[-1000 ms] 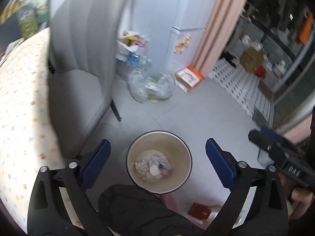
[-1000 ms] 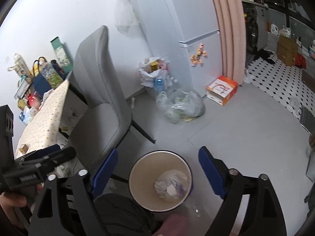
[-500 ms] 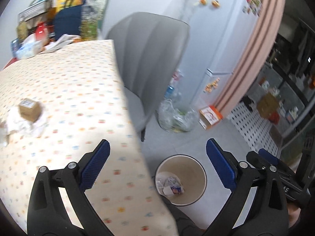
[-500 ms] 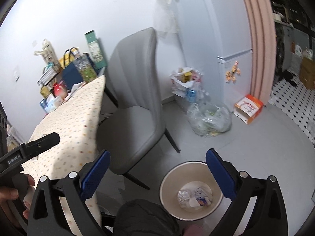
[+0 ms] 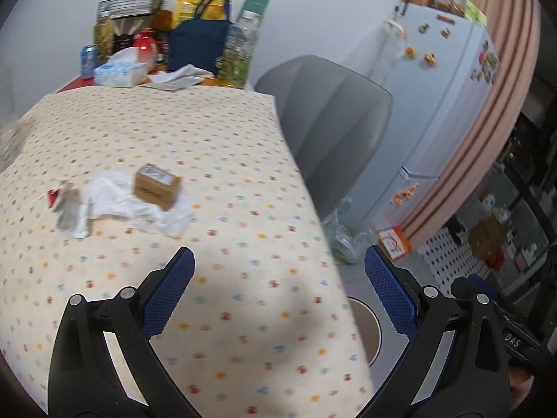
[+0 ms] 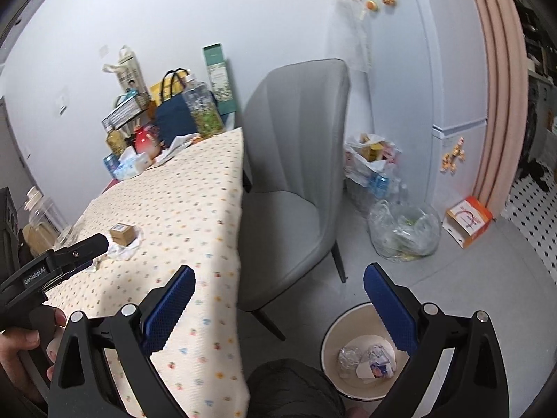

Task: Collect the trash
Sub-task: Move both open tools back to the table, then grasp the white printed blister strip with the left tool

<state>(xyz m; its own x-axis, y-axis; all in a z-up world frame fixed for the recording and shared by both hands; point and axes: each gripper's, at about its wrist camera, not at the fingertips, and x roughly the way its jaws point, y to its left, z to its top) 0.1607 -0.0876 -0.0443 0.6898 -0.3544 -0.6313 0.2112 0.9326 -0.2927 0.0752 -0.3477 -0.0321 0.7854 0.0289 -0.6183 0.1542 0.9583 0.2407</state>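
On the dotted tablecloth (image 5: 216, 160) a small cardboard box (image 5: 156, 190) rests on crumpled white paper (image 5: 115, 202). Left of it lie a red-and-white scrap (image 5: 54, 198) and a crumpled grey wrapper (image 5: 71, 216). My left gripper (image 5: 278, 257) hovers open and empty over the table, short of these. My right gripper (image 6: 278, 273) is open and empty, spanning the table's edge and the floor. Below it stands the round bin (image 6: 327, 334) with crumpled trash (image 6: 365, 360) inside. The box (image 6: 122, 233) also shows in the right wrist view, just beyond one of my left gripper's fingers (image 6: 90, 244).
A grey chair (image 6: 296, 181) stands against the table's right side. Bags, bottles and a tissue pack (image 5: 120, 71) crowd the table's far end. On the floor lie a clear plastic bag (image 6: 403, 233) and an orange box (image 6: 468, 221) near the fridge (image 6: 452, 69).
Both grippers rose and swung left, from above the bin up to the table. The box and paper have come into the left wrist view. Both stay open and empty.
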